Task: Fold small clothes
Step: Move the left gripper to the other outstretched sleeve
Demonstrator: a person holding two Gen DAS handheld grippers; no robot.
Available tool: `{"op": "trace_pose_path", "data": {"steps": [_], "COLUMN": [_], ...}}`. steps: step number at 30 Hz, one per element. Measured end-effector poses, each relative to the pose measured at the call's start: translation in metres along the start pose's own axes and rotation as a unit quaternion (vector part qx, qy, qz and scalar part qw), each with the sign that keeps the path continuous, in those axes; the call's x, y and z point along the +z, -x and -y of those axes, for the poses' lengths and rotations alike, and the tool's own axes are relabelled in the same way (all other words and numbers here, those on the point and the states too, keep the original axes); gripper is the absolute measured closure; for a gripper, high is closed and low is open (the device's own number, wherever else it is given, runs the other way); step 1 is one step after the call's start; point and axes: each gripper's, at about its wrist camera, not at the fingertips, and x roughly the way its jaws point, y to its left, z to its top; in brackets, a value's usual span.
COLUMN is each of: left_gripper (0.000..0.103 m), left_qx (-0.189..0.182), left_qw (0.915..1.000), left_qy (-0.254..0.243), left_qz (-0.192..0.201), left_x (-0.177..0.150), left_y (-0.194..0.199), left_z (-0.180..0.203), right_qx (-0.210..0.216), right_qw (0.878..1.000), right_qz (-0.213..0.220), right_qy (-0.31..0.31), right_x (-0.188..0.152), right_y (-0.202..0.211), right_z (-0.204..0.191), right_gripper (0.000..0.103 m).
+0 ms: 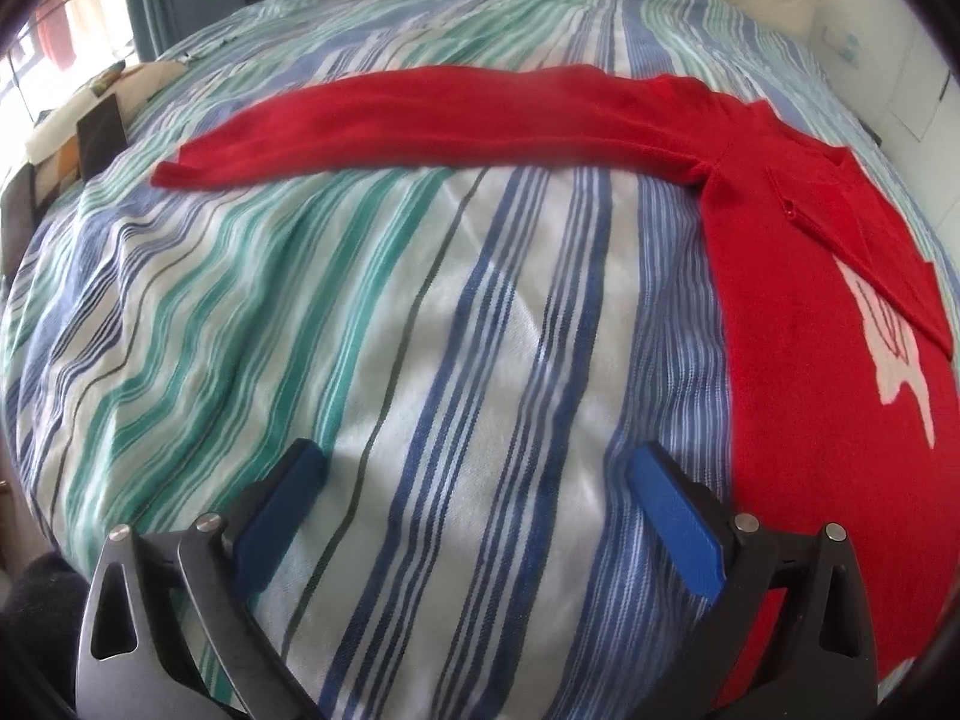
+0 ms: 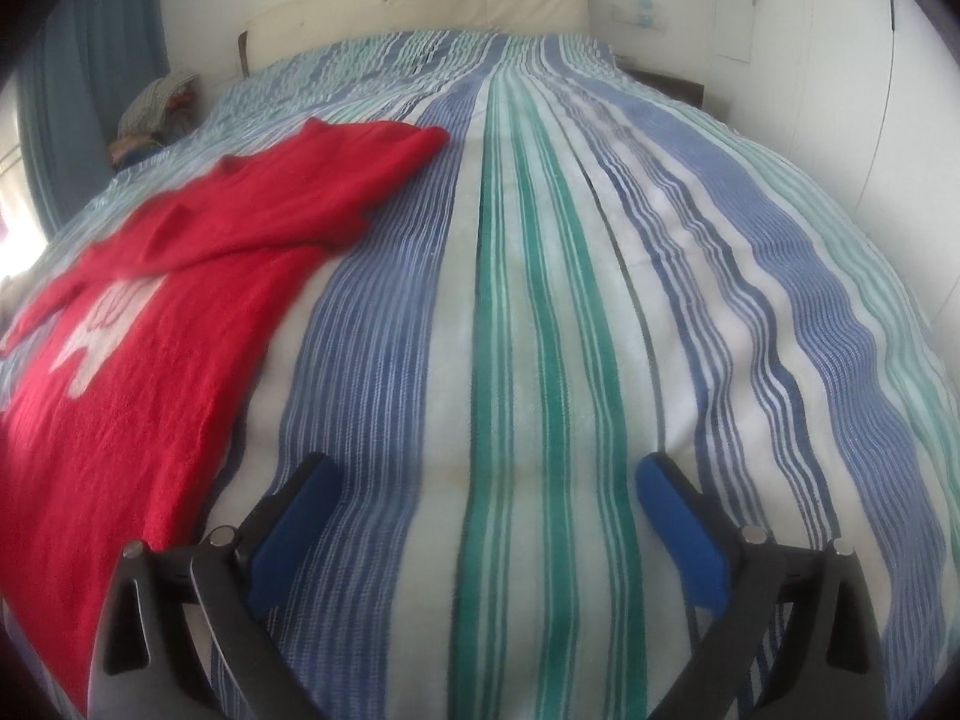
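Observation:
A red long-sleeved sweater [image 1: 798,324] with a white motif lies flat on the striped bedspread [image 1: 420,330]. In the left wrist view its body is at the right and one sleeve [image 1: 420,126] stretches out to the left across the bed. My left gripper [image 1: 474,468] is open and empty above bare bedspread, just left of the sweater's side edge. In the right wrist view the sweater [image 2: 120,372] fills the left side, with the other sleeve [image 2: 336,174] lying up and to the right. My right gripper [image 2: 486,480] is open and empty over the bedspread [image 2: 540,300], right of the sweater.
A cream headboard [image 2: 420,0] and white wall close the far end. A pile of clothes [image 2: 156,114] sits at the far left by a blue curtain [image 2: 90,60]. In the left wrist view a dark phone [image 1: 102,138] and other items lie at the bed's left edge.

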Motion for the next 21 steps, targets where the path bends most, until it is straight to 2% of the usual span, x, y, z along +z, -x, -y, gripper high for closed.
{"op": "trace_pose_path", "data": {"steps": [2, 6, 8, 11, 14, 16, 18, 19, 20, 21], "left_gripper": [0.001, 0.001, 0.001, 0.001, 0.003, 0.008, 0.023, 0.027, 0.031, 0.040], "left_qx": [-0.029, -0.038, -0.033, 0.002, 0.001, -0.010, -0.021, -0.023, -0.016, 0.000], "left_qw": [0.9995, 0.9968, 0.9942, 0.9888, 0.9836, 0.9838, 0.9854, 0.9859, 0.9860, 0.9856], "left_qy": [0.010, 0.063, 0.097, 0.148, 0.180, 0.179, 0.169, 0.164, 0.162, 0.163], "left_qz": [0.010, 0.032, 0.032, 0.020, 0.004, 0.001, -0.012, -0.024, -0.037, -0.045], "left_x": [0.014, 0.063, 0.087, 0.114, 0.127, 0.132, 0.135, 0.136, 0.136, 0.136], "left_y": [0.014, 0.029, 0.023, 0.005, -0.013, -0.023, -0.036, -0.046, -0.055, -0.062], "left_z": [-0.013, -0.072, -0.114, -0.175, -0.209, -0.212, -0.205, -0.201, -0.199, -0.198], "right_qx": [-0.001, -0.001, -0.003, -0.003, -0.004, -0.006, -0.008, -0.009, -0.010, -0.012], "right_qw": [1.000, 1.000, 1.000, 1.000, 1.000, 1.000, 1.000, 1.000, 1.000, 1.000], "right_qz": [0.000, 0.002, 0.002, 0.002, 0.002, 0.002, 0.002, 0.001, 0.001, 0.000], "right_qy": [0.001, 0.001, 0.002, 0.003, 0.003, 0.004, 0.006, 0.007, 0.007, 0.008], "right_x": [-0.001, -0.002, -0.002, -0.002, -0.002, -0.002, -0.002, -0.002, -0.002, -0.002], "right_y": [0.000, 0.000, 0.000, 0.000, -0.001, -0.001, -0.002, -0.002, -0.002, -0.002], "right_z": [-0.001, -0.001, -0.002, -0.002, -0.002, -0.003, -0.003, -0.004, -0.004, -0.005], "right_gripper": [0.003, 0.003, 0.003, 0.002, 0.002, 0.002, 0.002, 0.002, 0.002, 0.002]}}
